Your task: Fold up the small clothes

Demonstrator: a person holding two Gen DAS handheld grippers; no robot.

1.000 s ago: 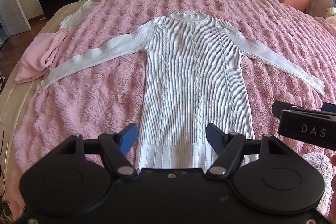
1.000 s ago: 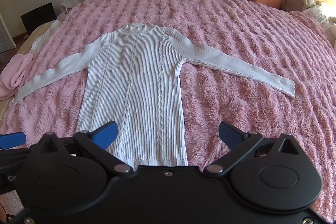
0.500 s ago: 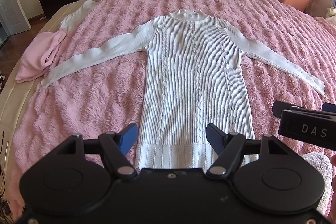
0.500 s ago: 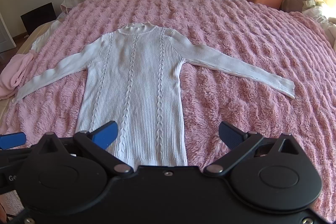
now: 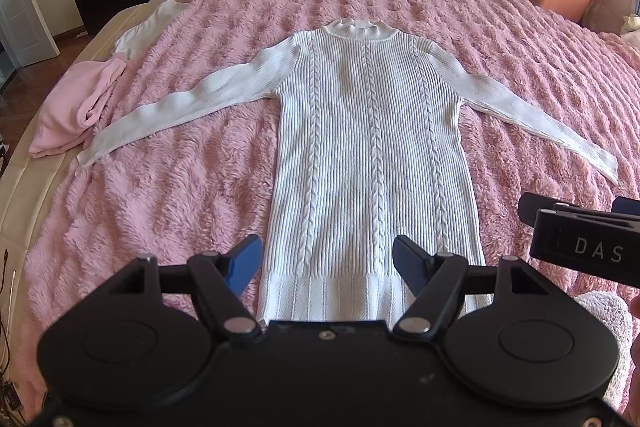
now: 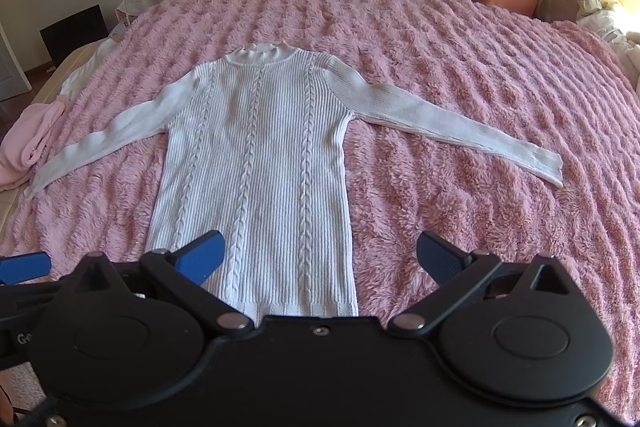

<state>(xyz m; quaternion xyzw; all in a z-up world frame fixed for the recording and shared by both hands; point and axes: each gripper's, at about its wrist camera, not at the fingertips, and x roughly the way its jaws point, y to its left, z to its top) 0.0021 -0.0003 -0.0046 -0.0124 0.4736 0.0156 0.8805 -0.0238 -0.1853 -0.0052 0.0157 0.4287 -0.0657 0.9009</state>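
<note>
A white cable-knit sweater lies flat and face up in the middle of the pink fuzzy blanket, collar at the far end, both sleeves spread outward. Nothing has shifted since the earlier frames: the left gripper and right gripper still hover over the near hem with jaws spread wide, gripping nothing. The gripper bodies hide the hem's near edge, and a pink garment sits at the bed's left edge.
</note>
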